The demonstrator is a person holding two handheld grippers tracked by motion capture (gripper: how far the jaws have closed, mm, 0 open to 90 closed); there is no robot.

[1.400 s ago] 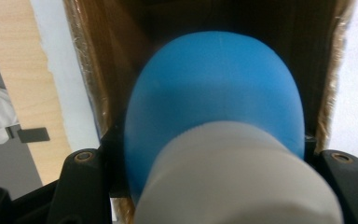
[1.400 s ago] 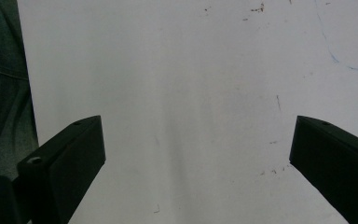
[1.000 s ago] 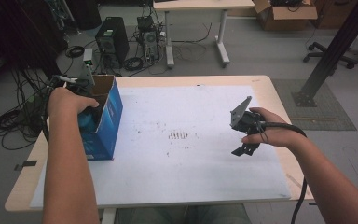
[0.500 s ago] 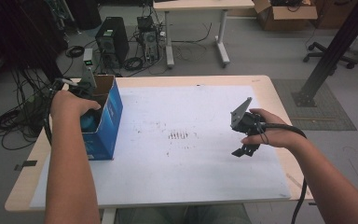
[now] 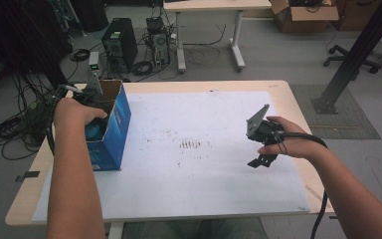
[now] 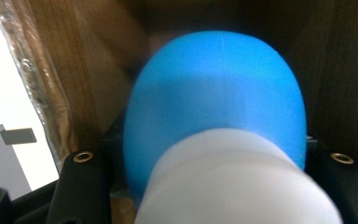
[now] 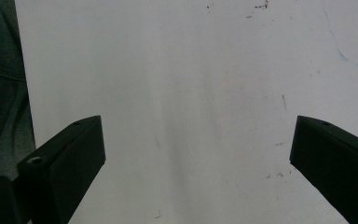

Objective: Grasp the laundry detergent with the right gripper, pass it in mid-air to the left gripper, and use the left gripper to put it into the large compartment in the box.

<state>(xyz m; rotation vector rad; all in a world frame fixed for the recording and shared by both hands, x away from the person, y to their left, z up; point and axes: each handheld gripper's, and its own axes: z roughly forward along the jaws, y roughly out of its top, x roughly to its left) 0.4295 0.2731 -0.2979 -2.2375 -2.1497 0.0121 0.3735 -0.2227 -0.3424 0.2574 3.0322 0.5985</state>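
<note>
The surface, covered by a white sheet, carries an open blue box at the 9 o'clock side. Beyond the far edge, toward 12 o'clock, computer towers and cables lie on the floor, well apart from the work. The box's cardboard walls close in on the left claw on both sides; the sheet under the right claw is bare apart from faint marks. Compared with the earlier frames, both hands and the box sit as they did. A blue and white object sits inside the box, gripped between the left claw's closed jaws; its rounded blue end points away from the claw, deeper into the box, long axis along the jaws. The right claw, at 3 o'clock, hangs above the sheet with its jaws wide apart and nothing between them.
</note>
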